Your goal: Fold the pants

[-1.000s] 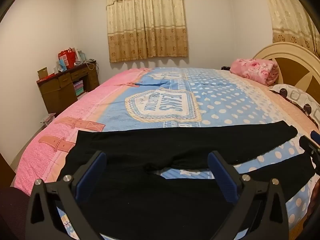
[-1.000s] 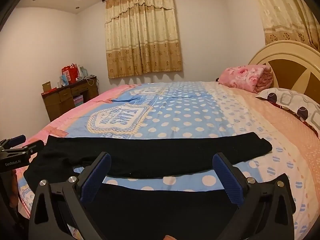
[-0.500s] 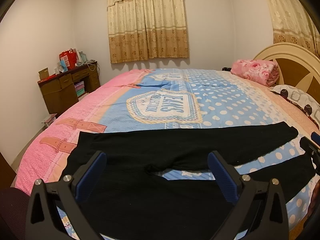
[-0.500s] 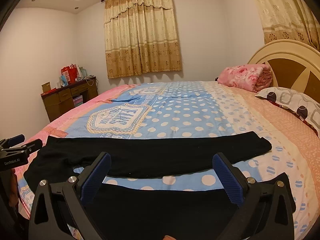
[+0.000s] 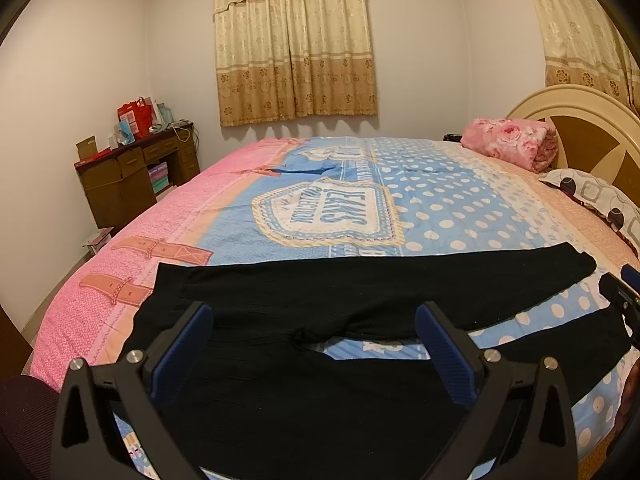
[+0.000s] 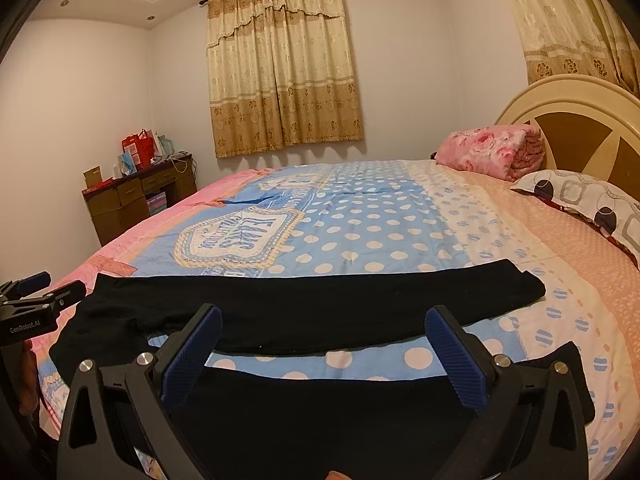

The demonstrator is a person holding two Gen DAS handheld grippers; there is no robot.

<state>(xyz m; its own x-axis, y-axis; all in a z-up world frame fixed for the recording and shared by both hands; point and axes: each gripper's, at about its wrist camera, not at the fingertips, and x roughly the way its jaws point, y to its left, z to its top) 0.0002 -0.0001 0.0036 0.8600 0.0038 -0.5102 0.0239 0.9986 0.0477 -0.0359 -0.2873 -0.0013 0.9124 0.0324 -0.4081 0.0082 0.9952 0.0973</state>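
Black pants lie flat across the near part of the bed, waist to the left, two legs spread apart to the right. My left gripper is open and empty, hovering above the waist and crotch area. My right gripper is open and empty, above the near leg; the far leg lies beyond it. The left gripper also shows at the left edge of the right wrist view. The right gripper shows at the right edge of the left wrist view.
The bed has a pink and blue polka-dot cover. A folded pink blanket and a pillow lie by the headboard at the right. A wooden desk stands by the left wall. Curtains hang behind.
Both grippers have hardly moved; the view has shifted only slightly. The pants lie as before and both grippers stay open.
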